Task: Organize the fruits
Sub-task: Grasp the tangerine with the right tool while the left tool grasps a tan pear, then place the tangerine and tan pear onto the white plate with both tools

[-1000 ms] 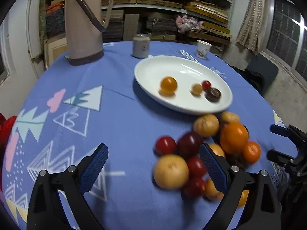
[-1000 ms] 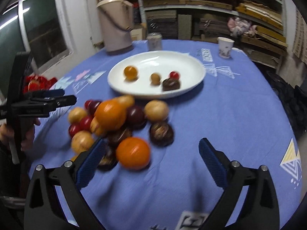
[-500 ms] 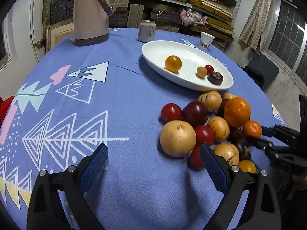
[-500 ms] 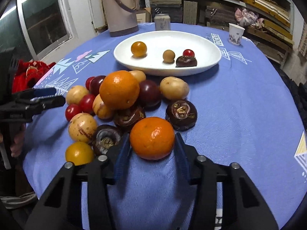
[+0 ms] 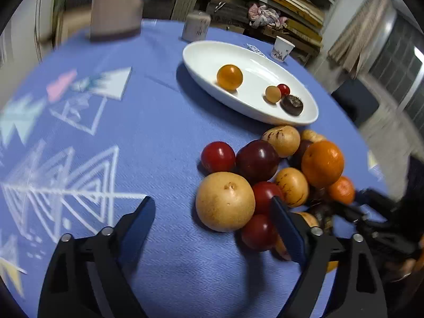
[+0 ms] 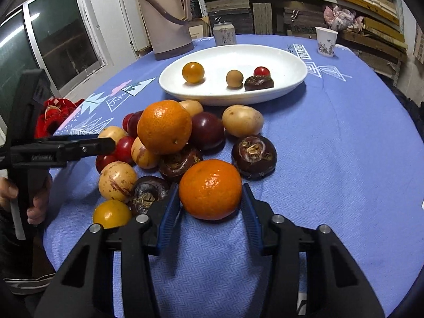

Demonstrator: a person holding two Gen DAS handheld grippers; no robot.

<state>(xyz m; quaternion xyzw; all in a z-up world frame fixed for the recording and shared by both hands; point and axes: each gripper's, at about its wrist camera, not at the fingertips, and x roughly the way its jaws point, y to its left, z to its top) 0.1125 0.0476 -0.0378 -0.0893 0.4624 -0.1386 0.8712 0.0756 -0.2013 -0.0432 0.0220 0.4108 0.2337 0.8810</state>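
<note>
With your right gripper [image 6: 211,206] pinching the mandarin [image 6: 210,193] and your left gripper [image 5: 212,222] spread empty, lift straight, then carry to the plate [image 6: 291,61] at 12 o'clock.

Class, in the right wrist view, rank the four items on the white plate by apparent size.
1. Dark water chestnut
2. Yellow-orange fruit, close to the first
3. Tan round fruit
4. Red cherry tomato, partly hidden

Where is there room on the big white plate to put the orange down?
The plate has bare room at its far side, behind the four small fruits, and at its near left end beside the yellow fruit. Its right end is crowded: brown ball, red tomato and dark chestnut sit close together. The right gripper clamps the orange.
</note>
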